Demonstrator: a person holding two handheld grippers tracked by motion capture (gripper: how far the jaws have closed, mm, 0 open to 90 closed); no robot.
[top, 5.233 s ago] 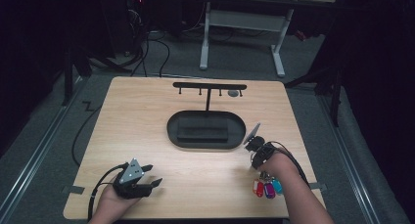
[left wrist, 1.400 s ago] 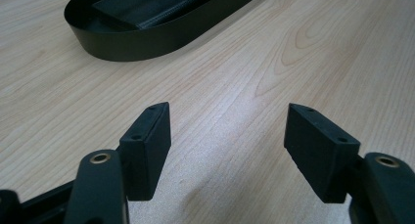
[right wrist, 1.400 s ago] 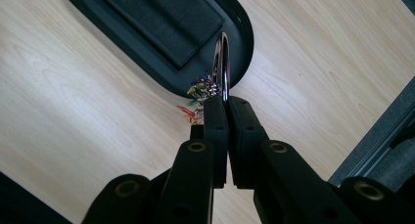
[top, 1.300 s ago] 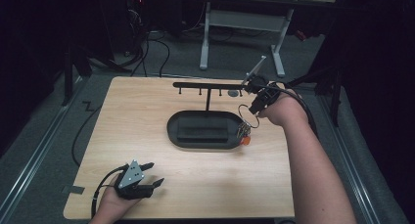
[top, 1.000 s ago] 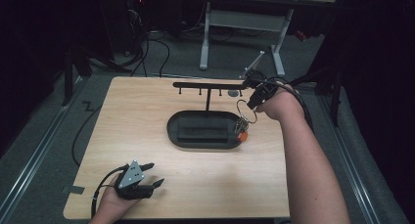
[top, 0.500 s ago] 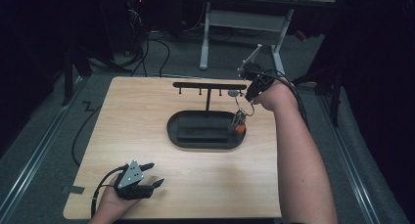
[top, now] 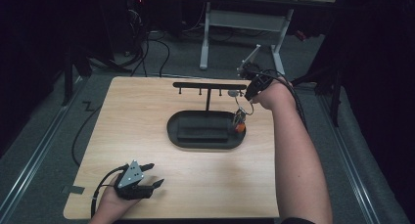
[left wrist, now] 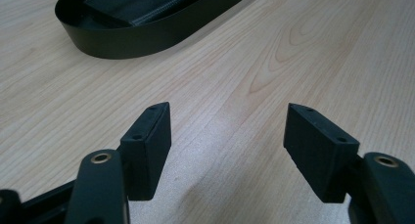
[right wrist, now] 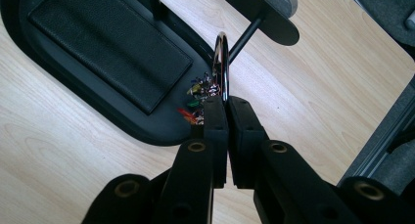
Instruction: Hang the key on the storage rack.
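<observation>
Here, right tool [right wrist: 224, 117] clenched on key ring [right wrist: 222, 67] by rack [top: 208, 86] over tray [top: 176, 136], left tool [left wrist: 227, 131] released.

We see an oval tray [top: 206, 130] at the middle of the surface [top: 137, 116], with a hook rack [top: 209, 85] rising from its far side. The right claw [top: 248, 98] holds a key ring [right wrist: 222, 62] over the tray's right end; the left claw [top: 155, 175] rests near the surface's front-left corner.
</observation>
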